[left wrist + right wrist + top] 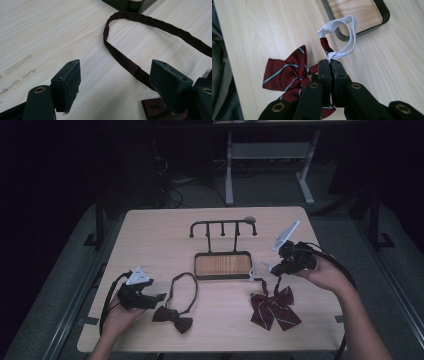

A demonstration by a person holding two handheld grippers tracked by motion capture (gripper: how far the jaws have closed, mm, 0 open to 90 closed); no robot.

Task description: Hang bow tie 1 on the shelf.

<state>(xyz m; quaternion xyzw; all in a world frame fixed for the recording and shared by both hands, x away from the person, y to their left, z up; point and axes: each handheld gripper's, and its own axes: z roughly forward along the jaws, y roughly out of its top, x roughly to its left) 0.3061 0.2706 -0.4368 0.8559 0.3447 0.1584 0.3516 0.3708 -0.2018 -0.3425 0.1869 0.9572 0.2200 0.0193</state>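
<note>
The left hand [116, 316] comes in over the worktop's [150, 235] near edge by the left corner, its forearm angled in from below. Its tool [159, 296] lies low and level, pointing right along that edge — jaws spread wide, nothing pressed between them. The right hand [327, 274] is over the right side, near the right edge, forearm slanting up from the near right corner. Its tool [272, 268] is raised above the worktop and points left — jaws pressed together, pinching a band [329, 56].
</note>
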